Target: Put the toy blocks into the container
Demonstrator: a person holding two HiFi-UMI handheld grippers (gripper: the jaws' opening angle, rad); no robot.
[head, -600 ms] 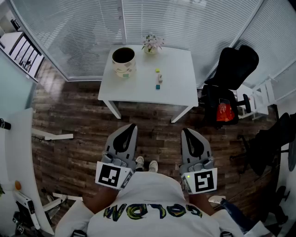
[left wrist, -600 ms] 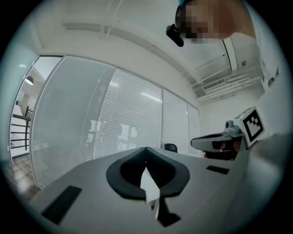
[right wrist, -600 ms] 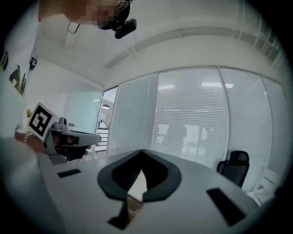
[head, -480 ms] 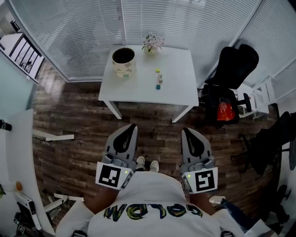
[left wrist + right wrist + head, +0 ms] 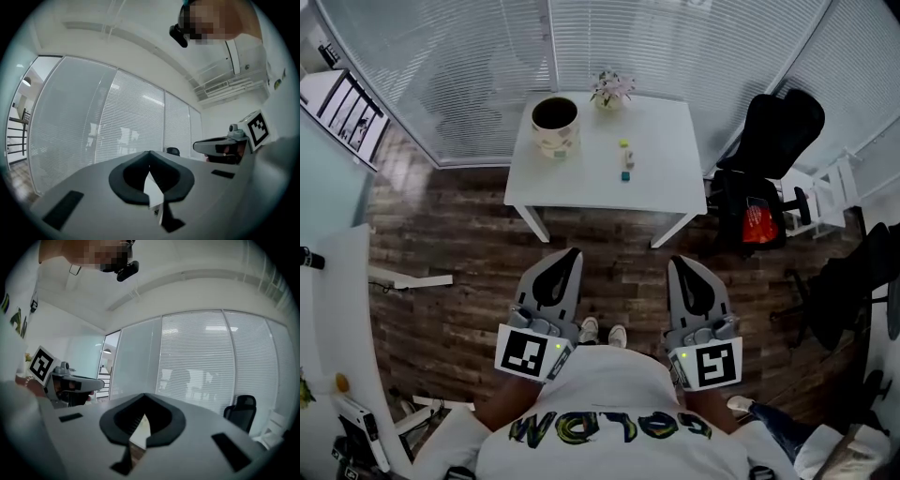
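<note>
Low in the frame, at your waist, you hold both grippers level and side by side, tips pointing up the picture over the wood floor. Your left gripper has its jaws pressed together on nothing; your right gripper is likewise closed and empty. Farther up, well apart from both, the white table carries the toy blocks in a short line near its middle. The container stands toward its upper-left corner, apart from them.

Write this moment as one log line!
left gripper: shut, empty | right gripper: shut, empty | blocks: on table, outside container
</note>
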